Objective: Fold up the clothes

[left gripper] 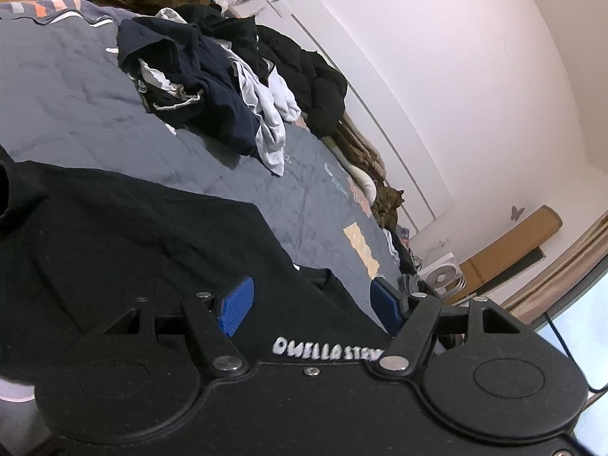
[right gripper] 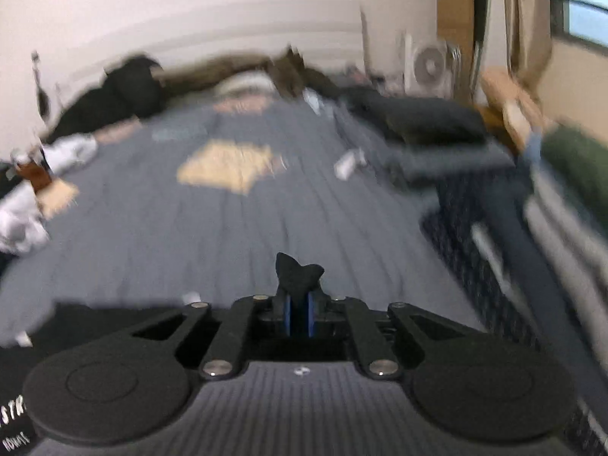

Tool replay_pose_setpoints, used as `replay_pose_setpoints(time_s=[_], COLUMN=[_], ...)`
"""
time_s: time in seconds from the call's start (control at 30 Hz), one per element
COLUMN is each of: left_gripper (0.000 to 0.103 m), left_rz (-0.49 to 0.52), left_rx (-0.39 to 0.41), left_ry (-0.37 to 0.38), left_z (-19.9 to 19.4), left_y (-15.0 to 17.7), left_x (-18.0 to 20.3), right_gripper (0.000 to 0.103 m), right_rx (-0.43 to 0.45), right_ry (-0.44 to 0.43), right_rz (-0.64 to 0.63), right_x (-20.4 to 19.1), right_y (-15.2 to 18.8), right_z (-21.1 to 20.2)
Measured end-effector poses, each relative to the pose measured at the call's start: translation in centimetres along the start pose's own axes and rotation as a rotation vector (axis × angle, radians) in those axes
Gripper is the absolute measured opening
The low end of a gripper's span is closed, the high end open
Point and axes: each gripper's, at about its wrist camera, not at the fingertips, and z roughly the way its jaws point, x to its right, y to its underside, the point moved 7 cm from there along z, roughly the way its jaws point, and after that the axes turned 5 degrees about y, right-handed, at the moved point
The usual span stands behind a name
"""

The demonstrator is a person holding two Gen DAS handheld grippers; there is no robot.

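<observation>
Left wrist view, bedroom: one black T-shirt lies spread across the lower left of the frame on the grey bed, its white lettering peeking out at bottom centre, apparently flattened there so it can be folded. Over it hovers the left gripper, its two blue pads standing wide apart with nothing between them, the shirt's hem visible in the gap. At upper centre, one heap of unfolded laundry, dark navy and white pieces tangled together, too mixed to count, waits further up the bed, probably the stock for later folds. To its right, one black padded jacket lies slumped along the bed's far edge against the wall. At lower right of the frame, one small white fan sits on the floor.

Right wrist view, heavily blurred by motion: at far lower left the same black shirt's lettering shows as a sliver. At bottom centre, the right gripper has its fingers pressed together on a pinch of black cloth, which sticks up in a small peak above the tips; judging by colour, it is likely a corner of that shirt, lifted to carry a fold across. At right of the frame, one stack of already folded clothes appears to rest on the bed's edge, though blur hides the number of pieces.
</observation>
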Motion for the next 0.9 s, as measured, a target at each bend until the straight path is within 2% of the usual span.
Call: replay_pose_setpoints(time_s=[0.1, 0.2, 0.33, 0.43, 0.53, 0.63, 0.73, 0.9], left_gripper=[0.067, 0.069, 0.069, 0.069, 0.069, 0.069, 0.069, 0.069], left_rz=[0.011, 0.033, 0.053, 0.061, 0.076, 0.091, 0.103, 0.11], left_rx=[-0.014, -0.024, -0.032, -0.034, -0.045, -0.058, -0.073, -0.097], left_ry=[-0.008, -0.017, -0.026, -0.029, -0.03, -0.032, -0.03, -0.022], left_z=[0.2, 0.4, 0.5, 0.6, 0.8, 1.1, 1.4, 1.9], left_y=[0.3, 0.6, 1.1, 1.4, 1.9, 2.3, 2.7, 3.0], left_x=[0.0, 0.2, 0.4, 0.6, 0.9, 1.1, 1.3, 1.3], right_gripper=[0.009, 0.016, 0.035, 0.04, 0.042, 0.043, 0.044, 0.046], right_rx=[-0.048, -0.059, -0.03, 0.021, 0.031, 0.068, 0.088, 0.044], right_ry=[-0.032, -0.098, -0.196, -0.185, -0.19, -0.189, -0.225, -0.367], right_rz=[-0.002, -0.004, -0.024, -0.04, -0.089, -0.245, -0.405, -0.543], right_x=[0.1, -0.3, -1.8, -1.7, -2.0, -4.7, -9.2, -18.3], right_y=[1.8, 2.6, 3.4, 3.1, 2.5, 2.0, 1.8, 1.9], right_z=[0.1, -1.5, -5.2, -7.2, -8.1, -8.2, -7.4, -3.4])
